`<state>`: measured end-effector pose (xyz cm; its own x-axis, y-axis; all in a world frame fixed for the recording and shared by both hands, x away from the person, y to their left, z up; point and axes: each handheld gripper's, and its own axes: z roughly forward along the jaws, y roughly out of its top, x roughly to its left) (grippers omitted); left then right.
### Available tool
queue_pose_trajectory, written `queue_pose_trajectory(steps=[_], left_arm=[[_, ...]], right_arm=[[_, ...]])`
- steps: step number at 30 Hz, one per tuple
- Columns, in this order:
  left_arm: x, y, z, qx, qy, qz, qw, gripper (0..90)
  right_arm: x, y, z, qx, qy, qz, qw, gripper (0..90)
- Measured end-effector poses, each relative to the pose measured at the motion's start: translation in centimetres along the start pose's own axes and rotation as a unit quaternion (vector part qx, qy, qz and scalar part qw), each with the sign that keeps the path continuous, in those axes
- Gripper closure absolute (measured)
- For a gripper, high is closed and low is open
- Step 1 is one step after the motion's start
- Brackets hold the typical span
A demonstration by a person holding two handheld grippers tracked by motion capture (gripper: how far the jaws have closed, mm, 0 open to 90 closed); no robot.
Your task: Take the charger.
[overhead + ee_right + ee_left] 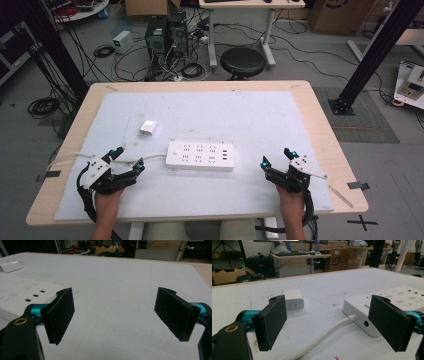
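Left gripper (127, 159) at lower left of the high view, jaws spread wide and empty, just beside the cord end of a white power strip (201, 155) at frame centre. Right gripper (278, 158) at lower right, jaws likewise wide apart, holding nothing, near the strip's other end. Small white plug adapter (148, 127) above and left of the strip on the pale blue-white mat (260, 115) covering the wooden table (325, 135).
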<state>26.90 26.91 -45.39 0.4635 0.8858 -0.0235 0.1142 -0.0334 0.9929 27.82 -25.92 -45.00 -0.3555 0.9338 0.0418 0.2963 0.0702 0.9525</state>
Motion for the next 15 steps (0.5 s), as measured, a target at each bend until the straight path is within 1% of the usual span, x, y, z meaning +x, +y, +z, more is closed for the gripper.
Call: queue_pose_trajectory(steps=[5,6,11,13,14,15], left_arm=[[-0.01,0.0,0.0,0.0,0.002,-0.001,1.0,15.3],[-0.02,0.0,0.02,0.0,0.003,-0.001,1.0,15.2],[-0.06,0.05,0.1,0.007,0.006,0.0,1.0,15.2],[-0.01,0.09,0.19,0.009,0.015,-0.005,0.9998,15.2],[0.03,0.12,0.22,0.011,0.027,-0.013,0.9995,15.3],[0.09,0.17,0.25,0.014,0.04,-0.023,0.9988,15.2]], right_arm=[[0.02,0.03,0.05,0.002,0.001,-0.004,1.0,16.9],[0.05,0.02,0.04,0.003,0.001,-0.002,1.0,16.9],[0.03,-0.02,-0.01,-0.002,0.002,-0.005,1.0,16.9],[0.09,-0.01,-0.01,0.0,0.003,-0.006,1.0,16.9],[0.05,0.0,0.04,0.0,0.004,-0.01,0.9999,16.9],[0.1,0.0,0.02,0.0,0.005,-0.009,0.9999,16.9]])
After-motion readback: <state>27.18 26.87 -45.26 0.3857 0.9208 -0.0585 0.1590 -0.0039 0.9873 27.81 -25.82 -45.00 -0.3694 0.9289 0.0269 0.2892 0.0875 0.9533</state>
